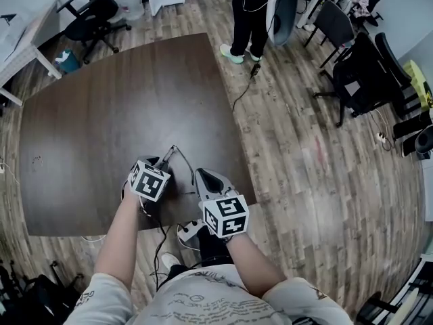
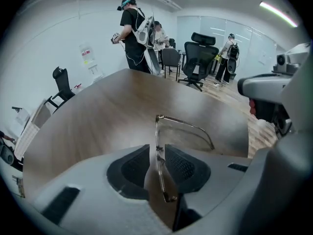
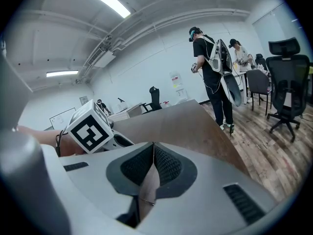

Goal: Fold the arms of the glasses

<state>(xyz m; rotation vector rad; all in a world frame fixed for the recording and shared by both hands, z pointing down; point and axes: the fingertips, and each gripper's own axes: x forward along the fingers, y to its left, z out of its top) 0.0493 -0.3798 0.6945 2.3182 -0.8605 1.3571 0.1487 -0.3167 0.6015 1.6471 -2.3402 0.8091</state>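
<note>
Thin clear-framed glasses (image 2: 186, 125) stand on the dark brown table (image 1: 101, 114) near its front right corner, one arm stretched out to the right. My left gripper (image 2: 157, 150) points steeply down over them and is open. The front of the frame sits in the gap between its pads without being pressed. In the head view the glasses (image 1: 177, 156) show only as a thin line at the left gripper (image 1: 166, 162). My right gripper (image 3: 153, 147) hovers just right of them with its pads shut together and nothing clearly between them; the right gripper (image 1: 201, 175) is near the table's front edge.
The table's right edge (image 1: 237, 147) and front edge run close to both grippers, with wooden floor beyond. A person (image 1: 247, 19) stands past the far corner. Office chairs (image 1: 352, 73) stand at the right and another chair (image 1: 91, 15) at the far left. Cables (image 1: 162, 242) hang below the front edge.
</note>
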